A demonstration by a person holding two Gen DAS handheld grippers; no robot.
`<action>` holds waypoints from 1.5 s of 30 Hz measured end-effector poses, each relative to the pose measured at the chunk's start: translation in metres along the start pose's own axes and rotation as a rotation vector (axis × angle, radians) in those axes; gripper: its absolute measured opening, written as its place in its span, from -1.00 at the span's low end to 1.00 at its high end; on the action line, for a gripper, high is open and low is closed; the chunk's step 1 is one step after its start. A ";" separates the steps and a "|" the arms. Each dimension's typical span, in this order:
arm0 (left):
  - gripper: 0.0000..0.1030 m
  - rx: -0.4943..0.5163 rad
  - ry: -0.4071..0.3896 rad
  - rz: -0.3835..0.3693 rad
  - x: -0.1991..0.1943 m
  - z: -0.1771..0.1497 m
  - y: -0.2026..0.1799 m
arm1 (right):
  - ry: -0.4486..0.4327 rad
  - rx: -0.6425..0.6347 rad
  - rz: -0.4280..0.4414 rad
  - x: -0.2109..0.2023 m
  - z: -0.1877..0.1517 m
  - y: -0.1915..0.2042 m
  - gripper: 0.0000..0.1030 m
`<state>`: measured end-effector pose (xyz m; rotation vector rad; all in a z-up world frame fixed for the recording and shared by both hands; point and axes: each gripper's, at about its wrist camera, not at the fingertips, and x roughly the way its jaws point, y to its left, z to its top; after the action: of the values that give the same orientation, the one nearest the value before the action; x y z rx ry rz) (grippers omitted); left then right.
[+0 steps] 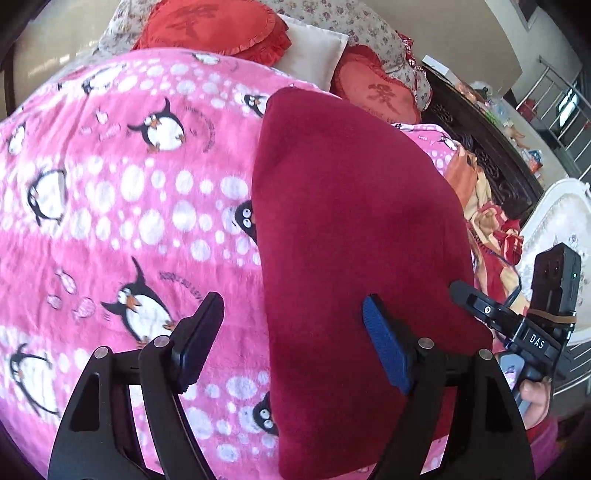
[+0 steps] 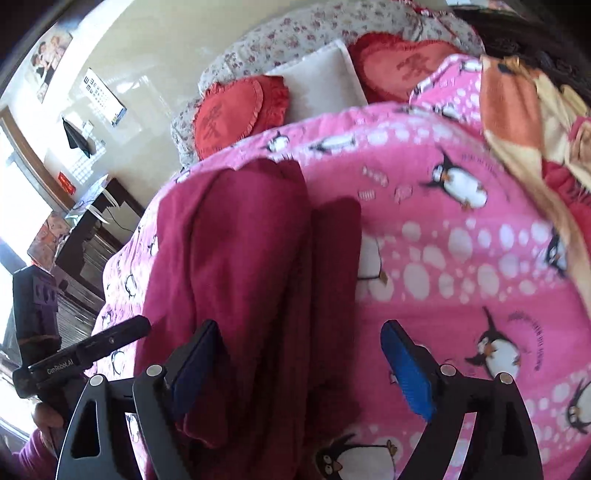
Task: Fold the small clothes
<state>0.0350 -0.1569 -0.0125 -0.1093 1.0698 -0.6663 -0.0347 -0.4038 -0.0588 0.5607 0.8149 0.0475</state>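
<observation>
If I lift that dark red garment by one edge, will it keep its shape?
Probably not. The dark red garment lies in soft rounded folds, so it should droop. Its fuzzy surface likely clings to the fleecy penguin blanket rather than sliding.

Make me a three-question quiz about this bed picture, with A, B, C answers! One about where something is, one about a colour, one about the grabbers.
1. Where does the dark red garment lie?
A. On the pink penguin blanket
B. On the floor
C. On a chair

2. What colour are the heart-shaped cushions?
A. Green
B. Red
C. Black

3. How do the left gripper and the right gripper stand?
A. Both clamped on the garment
B. One open, one shut
C. Both open

Answers:
1 A, the garment lies spread on the penguin blanket.
2 B, both hearts by the white pillow are red.
3 C, each wrist view shows a wide gap between the pads, nothing pinched.
</observation>
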 end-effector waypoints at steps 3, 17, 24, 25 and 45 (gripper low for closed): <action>0.62 -0.040 -0.004 -0.037 0.007 0.002 -0.001 | -0.014 -0.009 0.040 0.003 0.001 0.002 0.73; 0.01 0.056 0.076 -0.060 -0.056 -0.012 -0.025 | 0.045 -0.024 0.255 -0.031 -0.012 0.054 -0.26; 0.01 -0.003 0.138 0.061 -0.086 -0.068 0.019 | 0.165 -0.041 0.276 -0.011 -0.064 0.092 -0.15; 0.02 -0.014 0.158 0.096 -0.081 -0.076 0.024 | 0.190 -0.055 0.187 -0.002 -0.072 0.094 -0.01; 0.14 0.008 -0.078 0.297 -0.121 -0.100 0.014 | 0.232 -0.367 -0.012 -0.019 -0.132 0.135 -0.52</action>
<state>-0.0795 -0.0557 0.0263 0.0309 0.9835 -0.3947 -0.1176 -0.2333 -0.0526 0.2044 1.0076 0.2500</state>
